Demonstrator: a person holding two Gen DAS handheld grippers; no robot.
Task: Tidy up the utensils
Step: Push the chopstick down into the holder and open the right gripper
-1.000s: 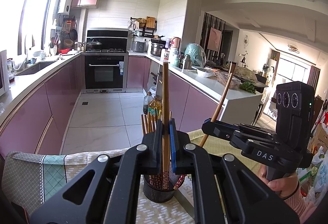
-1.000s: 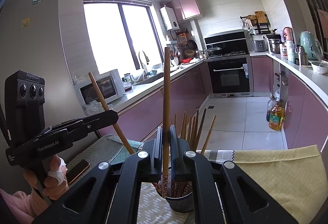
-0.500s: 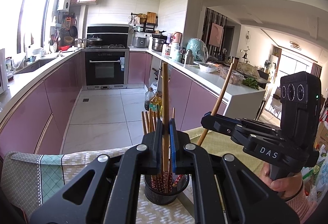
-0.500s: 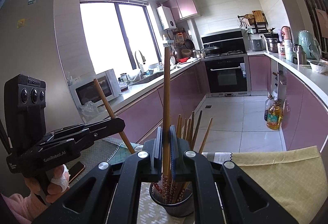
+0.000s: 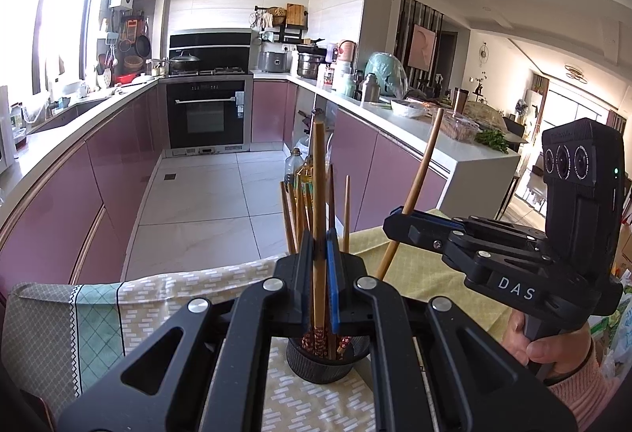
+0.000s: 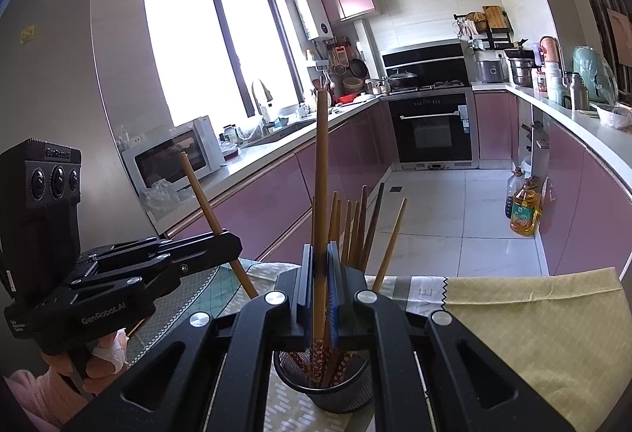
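A black mesh holder [image 5: 320, 366] stands on the patterned cloth with several wooden chopsticks [image 5: 294, 214] upright in it. My left gripper [image 5: 319, 254] is shut on one upright chopstick [image 5: 318, 171] right over the holder, its red patterned lower end inside the rim. At the right, the right gripper [image 5: 399, 224] pinches a slanted chopstick [image 5: 420, 191] beside the holder. In the right wrist view my right gripper [image 6: 319, 266] is shut on a chopstick [image 6: 320, 171] whose patterned end reaches into the holder [image 6: 328, 388]. The left gripper [image 6: 231, 246] shows at the left with its chopstick [image 6: 201, 195].
A yellow tablecloth [image 6: 533, 325] and a teal checked cloth [image 5: 47, 329] cover the table. Beyond its far edge lie a tiled floor, pink kitchen cabinets [image 5: 98, 171] and oil bottles [image 6: 523, 210]. A hand [image 5: 549, 349] in a pink sleeve grips the right handle.
Both grippers have sunk a little with their chopsticks. The holder now sits higher in both views, and the patterned chopstick ends reach deeper into it.
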